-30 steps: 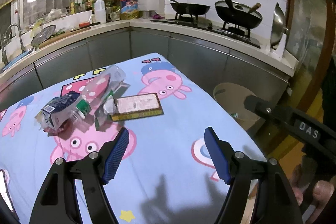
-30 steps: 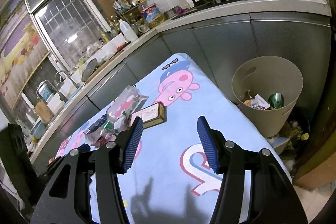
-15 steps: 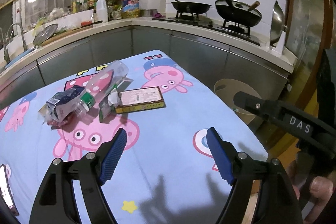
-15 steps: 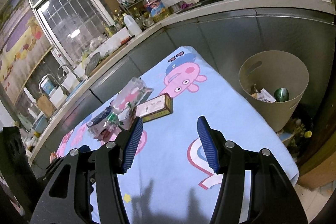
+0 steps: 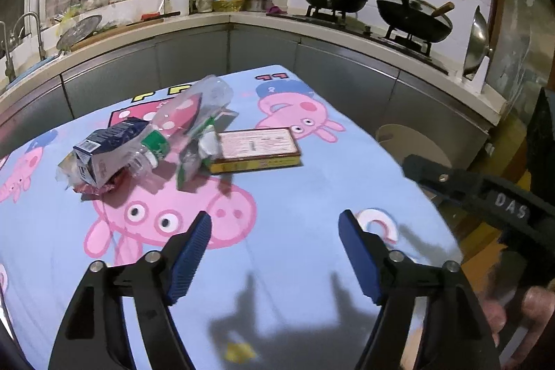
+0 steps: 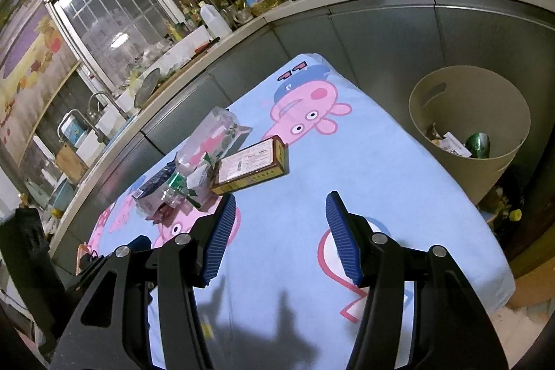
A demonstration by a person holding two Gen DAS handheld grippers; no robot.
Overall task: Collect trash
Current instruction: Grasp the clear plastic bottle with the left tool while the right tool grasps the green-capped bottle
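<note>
The trash sits in one loose pile toward the far left part of the table, well ahead of both grippers and apart from them. The flat box is the piece nearest the fingers; it lies on its broad face with its long axis running roughly across the table, one end touching the crumpled wrappers. Left of it lie a clear plastic bottle, pointing diagonally toward the far edge, and a dark blue carton on its side at the pile's left end. The left gripper is empty; its fingers have just been closing a little, nothing is between them, and they stand fairly wide, with the pile ahead and to their left. The right gripper is also empty, fingers moderately apart, with the box just beyond its left finger, so it looks the better placed for the box, while the left gripper is likely better for the bottle and carton. The bin stands on the floor off the table's right edge, nearer the right gripper, and already holds some paper scraps and a green can.
</note>
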